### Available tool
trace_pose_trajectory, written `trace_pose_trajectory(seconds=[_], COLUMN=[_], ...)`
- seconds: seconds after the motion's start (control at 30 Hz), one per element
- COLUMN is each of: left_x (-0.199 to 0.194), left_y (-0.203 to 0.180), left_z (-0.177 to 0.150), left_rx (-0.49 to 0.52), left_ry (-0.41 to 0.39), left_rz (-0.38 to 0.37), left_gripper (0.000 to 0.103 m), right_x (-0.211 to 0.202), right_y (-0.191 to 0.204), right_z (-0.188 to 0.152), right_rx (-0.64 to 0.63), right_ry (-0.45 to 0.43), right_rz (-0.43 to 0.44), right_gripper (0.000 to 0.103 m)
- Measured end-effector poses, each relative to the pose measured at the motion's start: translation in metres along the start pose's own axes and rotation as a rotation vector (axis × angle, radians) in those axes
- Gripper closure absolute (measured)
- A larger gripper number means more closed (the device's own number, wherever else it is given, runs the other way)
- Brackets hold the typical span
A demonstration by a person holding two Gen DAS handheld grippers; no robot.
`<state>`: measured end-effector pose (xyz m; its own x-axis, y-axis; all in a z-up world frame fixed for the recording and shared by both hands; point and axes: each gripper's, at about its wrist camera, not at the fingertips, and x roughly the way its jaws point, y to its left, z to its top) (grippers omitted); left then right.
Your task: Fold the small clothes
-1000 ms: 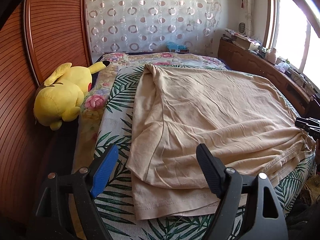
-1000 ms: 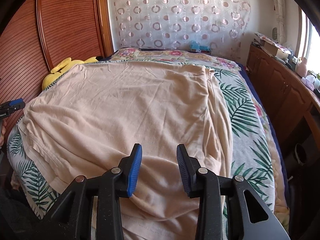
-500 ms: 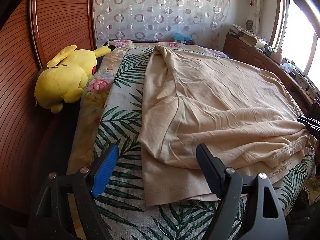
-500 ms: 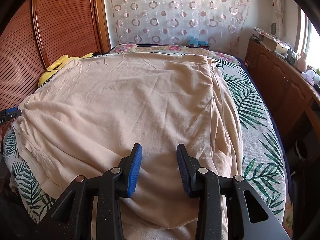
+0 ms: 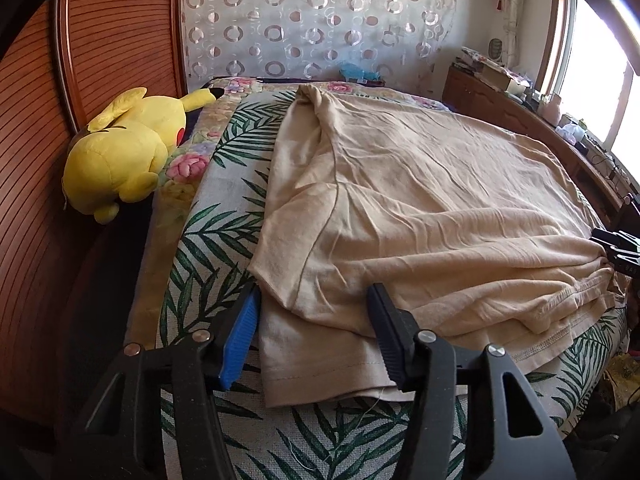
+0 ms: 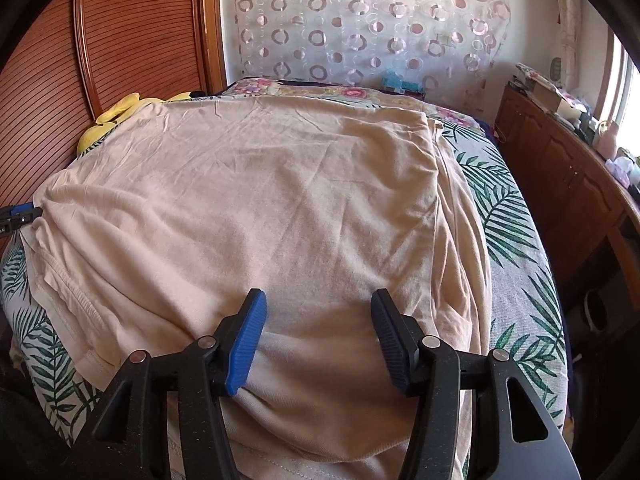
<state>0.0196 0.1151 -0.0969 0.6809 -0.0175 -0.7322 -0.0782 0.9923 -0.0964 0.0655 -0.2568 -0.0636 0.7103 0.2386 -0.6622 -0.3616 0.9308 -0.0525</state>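
beige shirt [image 5: 420,208] corner between closing left claw [image 5: 314,336]

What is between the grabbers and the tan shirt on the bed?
Nothing visible. The left gripper is closing around the tan shirt's near corner, and the right gripper is opening right over the cloth. The yellow plush toy lies off to the side, beside the bed's edge.

wrist views, near, sharing shirt [image 5: 400,200]
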Motion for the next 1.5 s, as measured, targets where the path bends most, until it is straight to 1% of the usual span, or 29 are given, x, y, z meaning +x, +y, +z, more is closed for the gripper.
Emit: trace_pose_trajectory(seconds=[0.03,0.07,0.13,0.2,0.3,0.33,0.4,0.47,0.6,0.8,0.9,1.0,1.17,1.27,1.33,1.43,1.47,1.5], left_x=[0.0,0.001,0.002,0.004,0.007,0.007,0.005,-0.002,-0.016,-0.031,-0.032,-0.038,-0.059,-0.071,-0.073,-0.068,-0.065,-0.06], left_y=[0.0,0.001,0.003,0.004,0.003,0.002,0.001,-0.006,-0.028,-0.076,-0.103,-0.127,-0.174,-0.201,-0.213,-0.216,-0.215,-0.212], left_z=[0.0,0.002,0.004,0.006,0.011,0.012,0.014,0.022,0.039,0.068,0.081,0.095,0.116,0.123,0.125,0.122,0.121,0.118], left_rx=[-0.005,-0.008,-0.013,-0.014,0.0,0.001,-0.007,-0.011,0.018,0.085,0.13,0.177,0.242,0.29,0.313,0.32,0.319,0.318], left_ry=[-0.002,-0.002,-0.004,0.002,0.016,0.019,0.012,-0.018,-0.079,-0.146,-0.149,-0.163,-0.197,-0.212,-0.217,-0.203,-0.186,-0.163], left_rz=[0.0,0.006,0.006,-0.006,-0.001,-0.01,-0.046,-0.099,-0.154,-0.255,-0.316,-0.351,-0.452,-0.497,-0.5,-0.489,-0.484,-0.484], left_gripper=[0.06,0.063,0.078,0.081,0.089,0.094,0.096,0.097,0.097,0.098,0.098,0.098,0.098,0.098,0.098,0.097,0.094,0.088], right_x=[0.0,0.0,0.0,0.0,0.0,0.0,0.0,0.0,0.0,0.0,0.0,0.0,-0.001,-0.001,-0.001,-0.001,-0.001,-0.001], right_y=[-0.001,-0.002,-0.002,-0.002,-0.002,-0.002,-0.002,-0.002,-0.003,-0.003,-0.003,-0.003,-0.003,-0.003,-0.004,-0.004,-0.004,-0.004], right_z=[0.0,0.0,-0.001,-0.001,-0.001,0.0,0.0,0.0,0.0,0.0,0.0,0.0,0.0,0.0,0.0,-0.001,-0.001,-0.001], right_rx=[0.001,0.002,0.002,0.001,0.001,0.002,0.002,0.002,0.002,0.004,0.005,0.005,0.005,0.007,0.009,0.01,0.01,0.01], right_ry=[0.0,-0.001,-0.001,-0.001,-0.001,-0.001,-0.001,-0.001,-0.001,-0.001,-0.001,-0.002,-0.002,-0.002,-0.004,-0.005,-0.005,-0.005], right_rz=[0.001,0.004,0.004,0.004,0.004,0.005,0.005,0.005,0.005,0.005,0.005,0.006,0.006,0.008,0.009,0.009,0.01,0.01], right_gripper=[0.046,0.046,0.046,0.046,0.046,0.046,0.046,0.046,0.046,0.046,0.046,0.046,0.046,0.046,0.046,0.046,0.046,0.046])
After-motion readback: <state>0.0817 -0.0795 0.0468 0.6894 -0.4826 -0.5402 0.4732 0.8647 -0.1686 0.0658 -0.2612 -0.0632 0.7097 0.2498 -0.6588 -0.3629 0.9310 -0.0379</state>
